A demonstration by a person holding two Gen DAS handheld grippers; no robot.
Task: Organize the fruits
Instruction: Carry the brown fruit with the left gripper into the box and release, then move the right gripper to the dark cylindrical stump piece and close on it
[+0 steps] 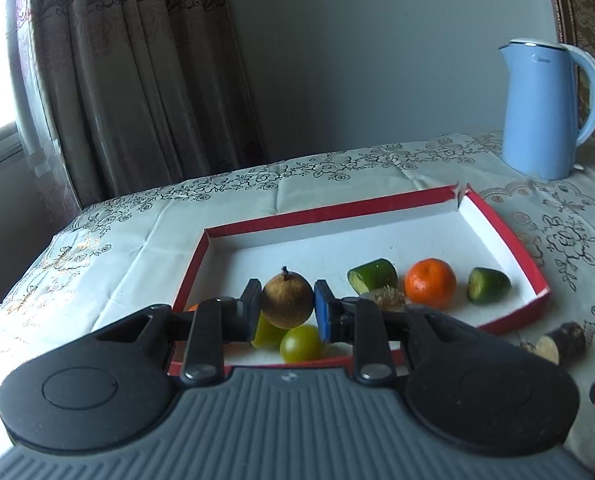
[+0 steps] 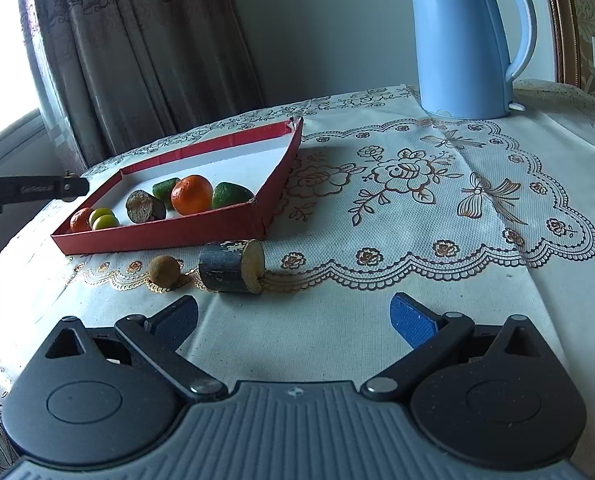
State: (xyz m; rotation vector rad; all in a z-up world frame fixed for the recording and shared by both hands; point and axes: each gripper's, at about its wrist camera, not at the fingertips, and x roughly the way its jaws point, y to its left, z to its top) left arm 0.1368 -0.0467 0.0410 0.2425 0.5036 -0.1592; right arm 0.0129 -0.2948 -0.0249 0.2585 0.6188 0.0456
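My left gripper (image 1: 287, 306) is shut on a round brown fruit (image 1: 287, 300) and holds it over the near left part of the red tray (image 1: 321, 211). Below it lie two green fruits (image 1: 301, 343). The tray also holds an orange (image 1: 430, 282), two cucumber pieces (image 1: 373, 276) (image 1: 488, 285) and a dark cut piece (image 1: 389, 299). My right gripper (image 2: 293, 320) is open and empty above the cloth. Before it lie a dark cut stalk piece (image 2: 233, 267) and a second brown fruit (image 2: 164, 270), both outside the tray (image 2: 169, 236).
A blue electric kettle (image 2: 461, 40) stands at the back right of the table; it also shows in the left wrist view (image 1: 545, 108). A flowered lace cloth (image 2: 417, 184) covers the table. A curtain (image 1: 137, 72) hangs behind the table's left edge.
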